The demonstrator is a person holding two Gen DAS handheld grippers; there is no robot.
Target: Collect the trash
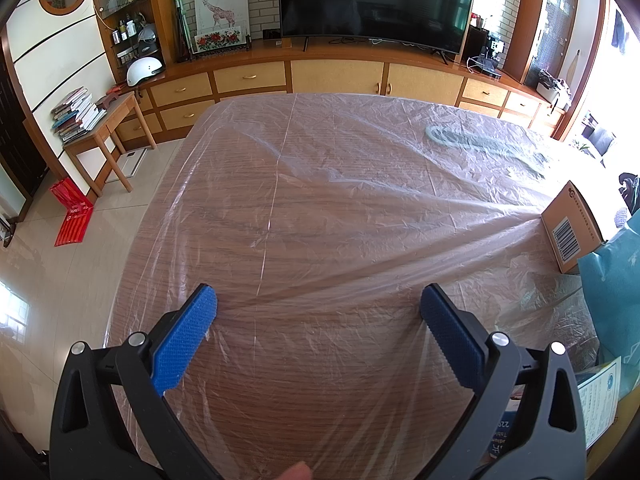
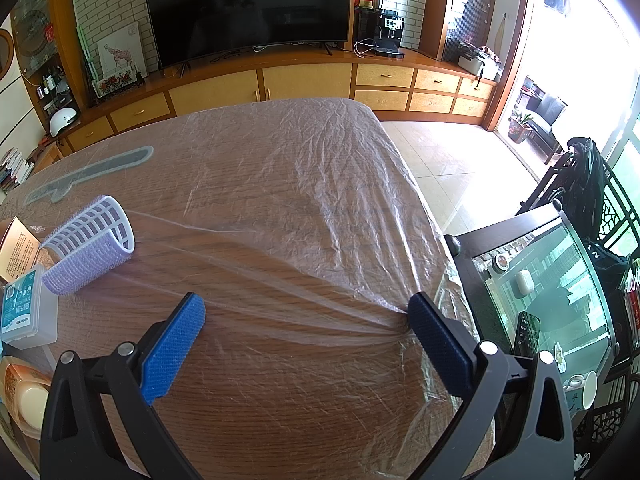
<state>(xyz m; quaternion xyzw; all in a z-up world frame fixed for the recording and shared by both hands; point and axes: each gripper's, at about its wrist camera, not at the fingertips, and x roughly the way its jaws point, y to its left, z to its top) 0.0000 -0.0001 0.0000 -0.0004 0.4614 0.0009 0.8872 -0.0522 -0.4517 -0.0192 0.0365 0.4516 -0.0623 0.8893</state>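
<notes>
Both views look across a wood-grain worktop [image 1: 320, 360] covered by a thin, clear, wrinkled plastic sheet [image 1: 320, 184].

Left tongs [image 1: 318, 306]: the jaws stand wide apart, with the blue textured pads [image 1: 184, 340] low over the sheet. Nothing lies between them. The sheet shows taut creases running from the right pad toward a brown cardboard box with a barcode label [image 1: 570, 228] at the right edge of the worktop. Whether the pads touch the sheet cannot be told. A teal bag [image 1: 612, 292] and printed papers [image 1: 600, 404] lie just beside the box.

Right tongs [image 2: 306, 308]: the jaws are likewise spread wide and grip nothing. Creases in the sheet [image 2: 320, 200] converge at the tip of the right pad [image 2: 436, 340], near the worktop's right edge, where the film appears bunched. Whether the pad pins the film there cannot be told.

On the left of the right wrist view, a lilac hair roller with a white slotted plastic core [image 2: 90, 244] lies on its side on the sheet. Near it rest a clear plastic box with a teal label [image 2: 26, 308] and a tan carton [image 2: 18, 248]. A grey-green knife-shaped outline [image 2: 92, 176] shows farther back, apparently beneath the sheet.

A dark glass-topped side table [image 2: 548, 280] stands beside the worktop on the right. A black television [image 1: 376, 0] stands on the wooden cabinet [image 1: 336, 76] beyond.
</notes>
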